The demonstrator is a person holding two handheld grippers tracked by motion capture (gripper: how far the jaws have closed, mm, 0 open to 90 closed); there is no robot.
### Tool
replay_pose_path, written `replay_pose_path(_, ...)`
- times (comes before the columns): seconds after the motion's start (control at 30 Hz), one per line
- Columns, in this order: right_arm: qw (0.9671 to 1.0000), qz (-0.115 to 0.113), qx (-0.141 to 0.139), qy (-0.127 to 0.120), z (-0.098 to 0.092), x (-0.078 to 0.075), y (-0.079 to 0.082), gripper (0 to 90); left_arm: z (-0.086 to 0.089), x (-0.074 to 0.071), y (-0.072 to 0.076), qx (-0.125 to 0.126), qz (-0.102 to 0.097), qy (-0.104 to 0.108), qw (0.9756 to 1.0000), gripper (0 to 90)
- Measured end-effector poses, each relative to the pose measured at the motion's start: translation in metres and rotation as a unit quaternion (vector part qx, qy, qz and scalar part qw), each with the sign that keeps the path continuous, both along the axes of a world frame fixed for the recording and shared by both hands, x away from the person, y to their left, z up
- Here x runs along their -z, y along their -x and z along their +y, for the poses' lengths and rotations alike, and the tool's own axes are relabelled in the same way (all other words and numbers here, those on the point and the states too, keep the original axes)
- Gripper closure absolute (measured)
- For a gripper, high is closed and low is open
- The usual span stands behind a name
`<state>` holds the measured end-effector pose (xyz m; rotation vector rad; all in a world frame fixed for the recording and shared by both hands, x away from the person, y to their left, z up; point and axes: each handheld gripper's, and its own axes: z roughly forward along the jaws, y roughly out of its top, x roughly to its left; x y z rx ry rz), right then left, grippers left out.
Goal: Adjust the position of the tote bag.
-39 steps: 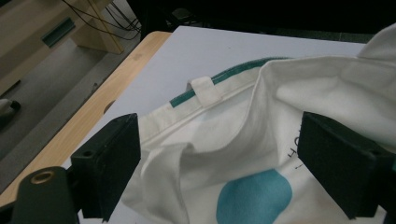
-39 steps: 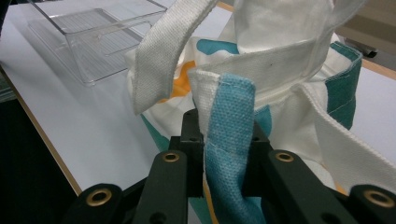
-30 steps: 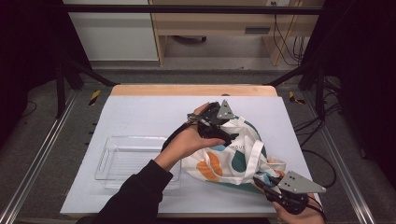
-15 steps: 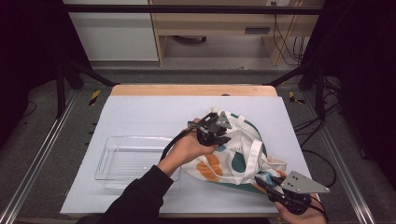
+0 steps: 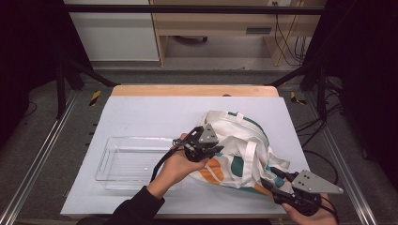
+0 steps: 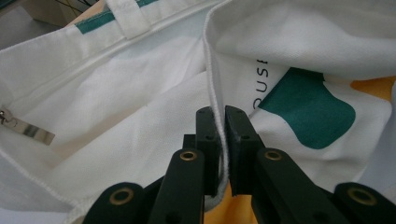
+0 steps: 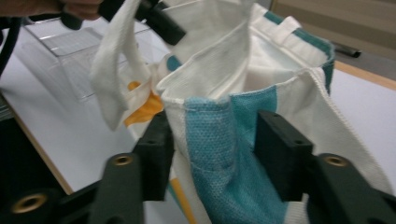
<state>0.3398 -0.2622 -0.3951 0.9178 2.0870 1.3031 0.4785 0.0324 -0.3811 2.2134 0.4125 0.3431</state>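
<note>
**Soft cloth bag, pinched at the hem on one side and loose on the other**

Because the tote bag [image 5: 241, 150] is thin, limp cloth, it will likely sag and fold wherever it is not held, and it looks light enough that a small pinch should carry it. It lies crumpled on the white surface [image 5: 141, 117], with a clear plastic tray [image 5: 136, 161] just beside it on the left.

Starting on the left, the left gripper [image 6: 221, 122] has its jaws closed tight on the stitched hem of the bag's mouth, the cloth edge running up between the pads and the white lining spreading away to either side. That doubled seam seems the best place to hold, firmer than the single layer.

Over on the right, the right gripper [image 7: 212, 154] has just been opening: its jaws stand apart with the teal-banded edge of the bag between them, the pads not visibly pressing. A handle strap [image 7: 112, 70] hangs beyond the left jaw and could snag.
</note>
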Motion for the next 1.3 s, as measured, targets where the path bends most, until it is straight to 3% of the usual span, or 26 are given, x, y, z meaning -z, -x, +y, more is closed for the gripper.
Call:
replay_pose_path(0.03, 1.0, -0.007, 0.004, -0.003, -0.001, -0.003, 0.0, 37.0, 0.003, 0.001, 0.003, -0.001, 0.002, 0.001, 1.0, 84.3)
replay_pose_path(0.07, 1.0, -0.007, 0.004, -0.003, -0.001, -0.003, 0.0, 37.0, 0.003, 0.001, 0.003, -0.001, 0.002, 0.001, 1.0, 84.2)
replay_pose_path(0.17, 1.0, -0.005, 0.0, -0.005, 0.001, -0.011, 0.0, 23.0, 0.006, 0.004, 0.007, 0.001, 0.001, 0.001, 1.0, 84.0)
replay_pose_path(0.37, 0.9999, -0.002, -0.001, -0.014, 0.004, -0.028, -0.002, 18.0, 0.008, 0.009, 0.013, -0.002, 0.001, 0.006, 1.0, 84.0)
replay_pose_path(0.57, 0.9999, 0.0, 0.006, -0.011, 0.007, -0.042, -0.012, 19.0, 0.011, 0.012, 0.018, 0.001, 0.001, 0.006, 1.0, 84.1)
replay_pose_path(0.63, 0.9997, 0.002, 0.022, -0.015, 0.006, -0.05, -0.026, 21.1, 0.011, 0.014, 0.021, 0.001, 0.0, 0.008, 1.0, 84.1)
replay_pose_path(0.7, 0.9995, 0.003, 0.026, -0.016, 0.006, -0.052, -0.031, 21.9, 0.012, 0.014, 0.023, 0.002, -0.001, 0.008, 1.0, 84.0)
replay_pose_path(0.9, 0.9992, 0.009, 0.038, -0.006, 0.015, -0.062, -0.076, 29.0, 0.015, 0.017, 0.028, 0.004, -0.001, 0.01, 0.9999, 83.8)
replay_pose_path(1.13, 0.9986, 0.024, 0.047, 0.0, 0.023, -0.057, -0.102, 35.2, 0.016, 0.018, 0.031, 0.005, -0.002, 0.013, 0.9999, 83.0)
replay_pose_path(1.2, 0.9977, 0.035, 0.058, -0.01, 0.022, -0.052, -0.107, 36.5, 0.016, 0.018, 0.031, 0.003, -0.003, 0.014, 0.9999, 82.9)
replay_pose_path(1.23, 0.9972, 0.044, 0.06, 0.006, 0.023, -0.047, -0.11, 35.9, 0.015, 0.018, 0.032, 0.003, -0.006, 0.013, 0.9999, 82.9)
replay_pose_path(1.3, 0.9969, 0.043, 0.066, 0.01, 0.022, -0.044, -0.11, 35.9, 0.016, 0.018, 0.032, 0.002, -0.006, 0.015, 0.9999, 82.9)
